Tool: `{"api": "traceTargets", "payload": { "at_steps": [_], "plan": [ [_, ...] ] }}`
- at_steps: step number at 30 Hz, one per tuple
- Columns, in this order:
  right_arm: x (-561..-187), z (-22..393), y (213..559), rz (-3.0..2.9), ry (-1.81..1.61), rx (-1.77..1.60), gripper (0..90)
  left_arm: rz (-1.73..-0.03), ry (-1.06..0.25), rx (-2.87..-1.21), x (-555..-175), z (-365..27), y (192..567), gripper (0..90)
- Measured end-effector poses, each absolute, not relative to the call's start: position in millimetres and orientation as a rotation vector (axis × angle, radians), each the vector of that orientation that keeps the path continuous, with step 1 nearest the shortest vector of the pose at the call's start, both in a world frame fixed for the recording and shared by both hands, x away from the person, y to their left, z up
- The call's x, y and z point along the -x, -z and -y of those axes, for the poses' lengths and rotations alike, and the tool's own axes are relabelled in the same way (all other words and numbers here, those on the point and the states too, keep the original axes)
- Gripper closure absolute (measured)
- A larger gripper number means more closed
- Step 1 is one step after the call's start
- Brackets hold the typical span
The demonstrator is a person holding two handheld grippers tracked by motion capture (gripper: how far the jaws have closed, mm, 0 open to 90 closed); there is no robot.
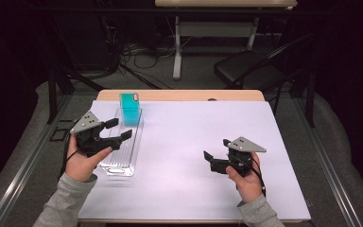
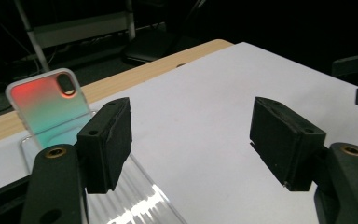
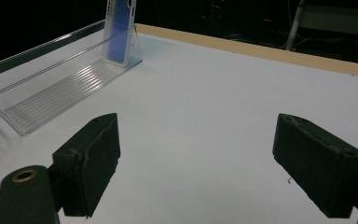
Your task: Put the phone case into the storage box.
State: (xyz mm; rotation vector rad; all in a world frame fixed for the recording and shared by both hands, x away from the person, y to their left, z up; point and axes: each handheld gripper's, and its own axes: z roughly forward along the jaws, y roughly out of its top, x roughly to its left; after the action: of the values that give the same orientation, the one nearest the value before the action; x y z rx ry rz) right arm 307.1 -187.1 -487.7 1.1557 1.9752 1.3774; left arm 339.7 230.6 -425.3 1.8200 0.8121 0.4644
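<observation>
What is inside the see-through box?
A teal phone case stands upright at the far end of the clear ribbed rack. The rest of the rack looks bare, though the left gripper covers part of it from above.

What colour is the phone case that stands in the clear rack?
The phone case is teal in the high view; the left gripper view shows best that it shades to red at its top.

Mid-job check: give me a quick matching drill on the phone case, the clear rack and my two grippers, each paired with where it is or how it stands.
1 phone case
2 clear rack
3 left gripper
4 right gripper

a open, over bare white table
b upright at the rack's far end
c open, over the rack
d lying lengthwise at the table's left

Pairs: 1-b, 2-d, 3-c, 4-a
</observation>
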Motion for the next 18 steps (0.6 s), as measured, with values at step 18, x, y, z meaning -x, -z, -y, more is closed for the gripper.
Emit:
{"api": "traceTargets", "payload": {
  "at_steps": [18],
  "plan": [
    [-302, 193, 485, -1.952, -1.389, -1.177, 14.5, -0.780, -0.362, -1.876, -327, -215, 446, 21.7]
  ]
}}
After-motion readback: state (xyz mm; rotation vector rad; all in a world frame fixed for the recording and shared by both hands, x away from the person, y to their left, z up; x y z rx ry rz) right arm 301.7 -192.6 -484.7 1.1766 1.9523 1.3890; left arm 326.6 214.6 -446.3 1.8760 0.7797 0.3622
